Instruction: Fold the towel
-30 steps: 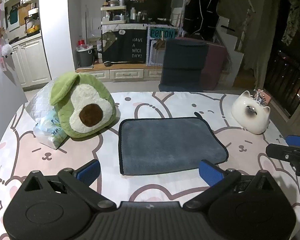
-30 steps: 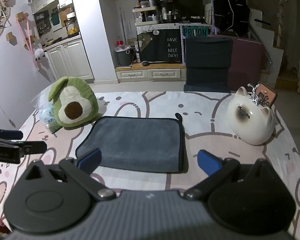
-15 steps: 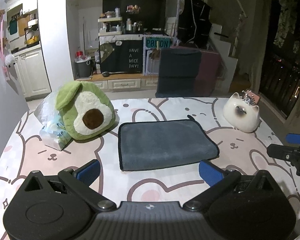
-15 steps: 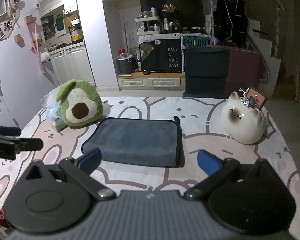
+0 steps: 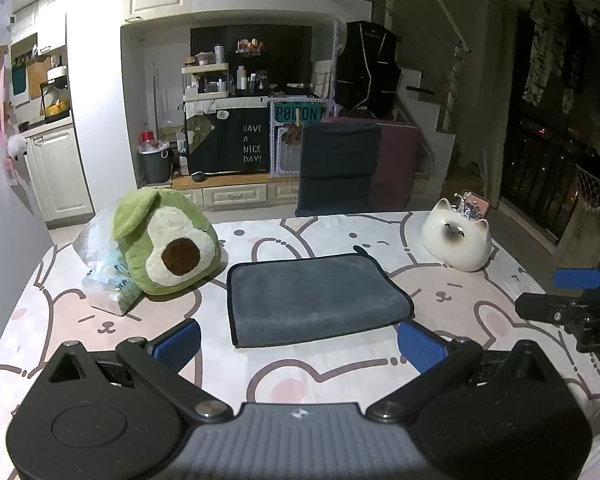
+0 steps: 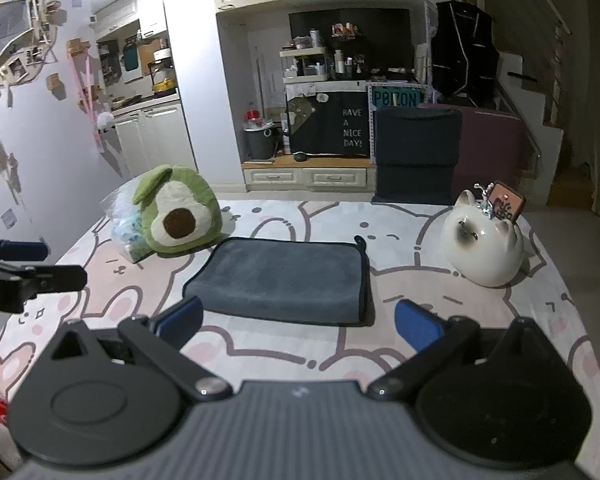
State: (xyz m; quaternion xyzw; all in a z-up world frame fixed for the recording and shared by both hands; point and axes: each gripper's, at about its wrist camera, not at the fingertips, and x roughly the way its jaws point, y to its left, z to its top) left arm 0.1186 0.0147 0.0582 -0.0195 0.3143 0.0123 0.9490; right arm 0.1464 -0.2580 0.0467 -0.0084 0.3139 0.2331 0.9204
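A dark grey towel (image 5: 314,298) lies folded flat in the middle of the table, with a small loop at its far right corner; it also shows in the right wrist view (image 6: 284,278). My left gripper (image 5: 298,344) is open and empty, held above the table just short of the towel's near edge. My right gripper (image 6: 298,322) is open and empty, also short of the towel's near edge. Each gripper shows at the side of the other's view: the right gripper (image 5: 568,300) and the left gripper (image 6: 28,270).
A green avocado plush (image 5: 166,246) leans on a plastic bag (image 5: 104,272) at the far left. A white cat-shaped ornament (image 5: 456,244) stands at the far right. The tablecloth (image 5: 320,368) has a rabbit pattern. A dark chair (image 5: 338,168) stands beyond the table's far edge.
Both grippers have pulled back and risen from the towel, so it looks smaller and farther. The towel has not moved. Both grippers stay open.
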